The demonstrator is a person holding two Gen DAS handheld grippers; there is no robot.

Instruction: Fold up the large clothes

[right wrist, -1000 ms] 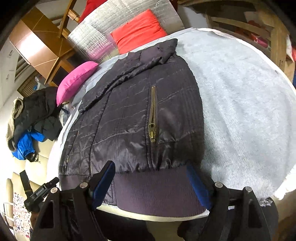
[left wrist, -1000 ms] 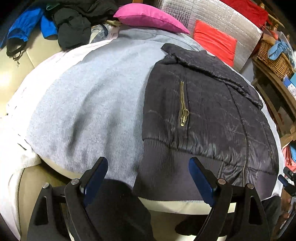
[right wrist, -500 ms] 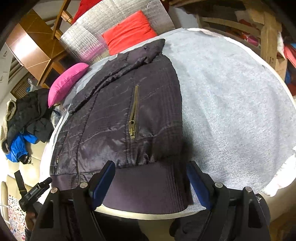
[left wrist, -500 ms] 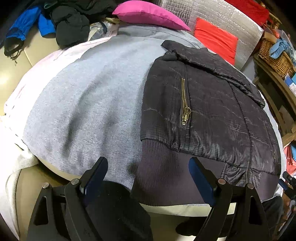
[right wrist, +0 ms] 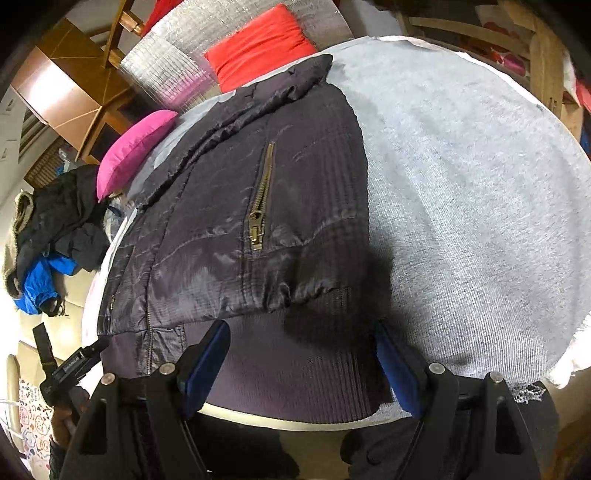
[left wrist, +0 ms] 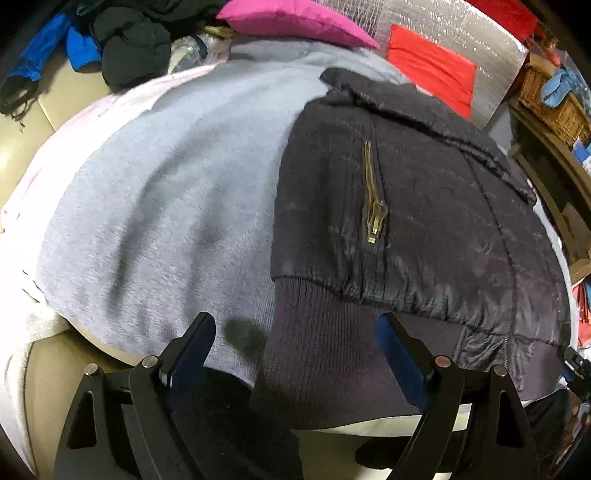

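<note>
A dark quilted jacket (left wrist: 424,221) with a brass pocket zipper (left wrist: 373,206) and a ribbed hem (left wrist: 332,347) lies flat on a grey cloth (left wrist: 166,206). It also shows in the right wrist view (right wrist: 240,221), hem (right wrist: 295,362) nearest me. My left gripper (left wrist: 295,354) is open, just above the hem's left corner. My right gripper (right wrist: 301,363) is open, just above the hem's right corner. In each view the hem lies between the blue pads and neither pad touches it.
A pink cushion (left wrist: 295,18), a red cushion (left wrist: 432,66) and silver foil (left wrist: 461,29) lie at the far end. A pile of dark and blue clothes (left wrist: 110,44) sits on the beige sofa. A wicker basket (left wrist: 554,107) and wooden shelves stand to the right.
Both grippers have moved in closer and lower toward the jacket's hem. The jacket has not moved. Both stay open.
</note>
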